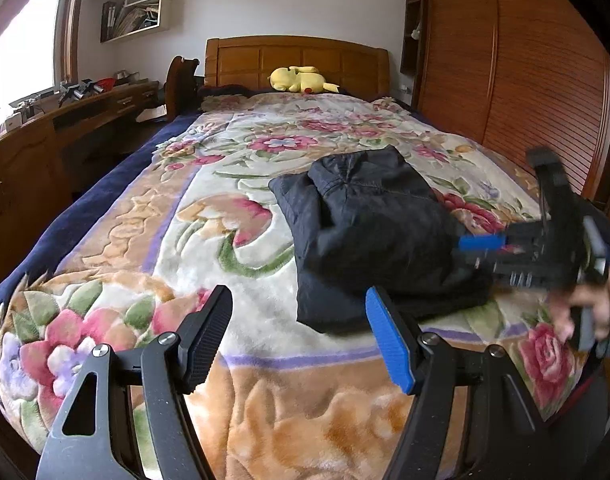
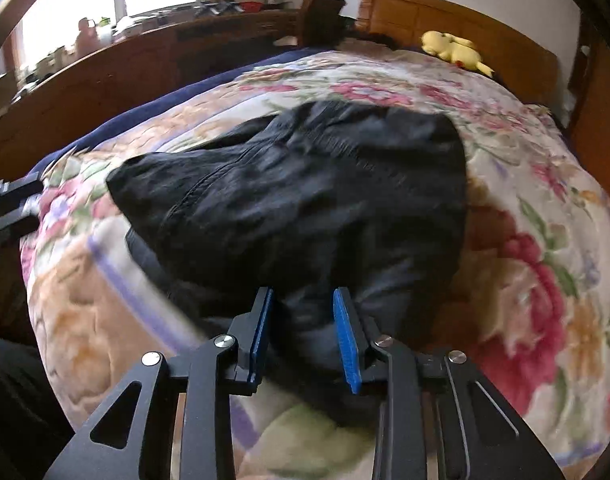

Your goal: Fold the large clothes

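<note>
A black padded jacket (image 1: 377, 232) lies folded into a thick bundle on the floral blanket (image 1: 209, 216), right of the bed's middle. My left gripper (image 1: 299, 320) hovers open over the blanket just in front of the jacket's near-left corner, with nothing between its fingers. My right gripper (image 1: 481, 248), blurred and held by a hand (image 1: 585, 308), comes in at the jacket's right edge. In the right wrist view the right gripper (image 2: 303, 296) stands partly open low over the jacket (image 2: 305, 184). Dark fabric fills the gap between its blue pads (image 2: 347, 336), with no clear squeeze visible.
A yellow plush toy (image 1: 301, 79) lies by the wooden headboard (image 1: 297, 60). A slatted wooden wardrobe (image 1: 525, 80) runs along the bed's right side. A cluttered wooden desk (image 1: 65, 120) stands under the window on the left. The blanket's navy border (image 1: 85, 208) marks the bed's left edge.
</note>
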`<state>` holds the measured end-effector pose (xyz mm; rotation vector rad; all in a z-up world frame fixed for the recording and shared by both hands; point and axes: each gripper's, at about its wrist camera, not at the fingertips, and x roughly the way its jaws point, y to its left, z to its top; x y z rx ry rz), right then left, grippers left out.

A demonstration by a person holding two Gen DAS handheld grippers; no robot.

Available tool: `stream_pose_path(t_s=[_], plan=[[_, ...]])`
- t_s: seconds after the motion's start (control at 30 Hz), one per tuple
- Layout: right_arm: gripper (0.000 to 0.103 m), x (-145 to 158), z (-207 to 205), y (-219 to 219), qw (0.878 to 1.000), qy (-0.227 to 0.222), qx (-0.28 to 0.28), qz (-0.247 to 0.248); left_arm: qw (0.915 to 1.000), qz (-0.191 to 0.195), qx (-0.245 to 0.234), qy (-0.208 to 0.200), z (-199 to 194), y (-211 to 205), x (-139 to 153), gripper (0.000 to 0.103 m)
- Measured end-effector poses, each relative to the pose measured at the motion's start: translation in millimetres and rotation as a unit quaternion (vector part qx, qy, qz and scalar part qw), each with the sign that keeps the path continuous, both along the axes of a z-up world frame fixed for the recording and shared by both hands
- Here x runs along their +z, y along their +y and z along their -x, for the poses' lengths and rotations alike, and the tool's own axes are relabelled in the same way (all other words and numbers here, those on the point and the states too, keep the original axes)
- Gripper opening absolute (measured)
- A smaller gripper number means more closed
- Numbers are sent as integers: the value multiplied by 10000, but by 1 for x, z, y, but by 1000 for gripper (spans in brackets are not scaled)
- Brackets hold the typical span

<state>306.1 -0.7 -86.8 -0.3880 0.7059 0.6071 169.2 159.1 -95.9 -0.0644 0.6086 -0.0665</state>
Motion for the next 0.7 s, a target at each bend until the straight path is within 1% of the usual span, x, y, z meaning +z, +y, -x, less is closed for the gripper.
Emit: stream_pose_path(t_s=[0.1, 0.13, 0.27, 0.47, 0.53, 0.7], plan=[[32, -9, -8, 2, 9990, 236, 5, -378, 10000, 11, 32, 24, -2, 1, -1, 70], [32, -10, -8, -1, 9989, 238, 5, -411, 10000, 5, 23, 46, -2, 0, -2, 70], [32, -13, -5, -1, 9993, 121, 71, -340, 9999, 17, 46, 106, -7, -1, -3, 70], [32, -9, 9, -19, 9994, 134, 84, -302, 9998, 75, 58, 175, -20, -10, -5, 70], [32, -3, 15, -26, 9994, 138, 110, -309, 9997, 81, 49, 213, -26, -13, -7, 70], [32, 1, 21, -29, 9991, 200, 238, -304, 9994, 25, -20, 341, -45, -25, -11, 70]])
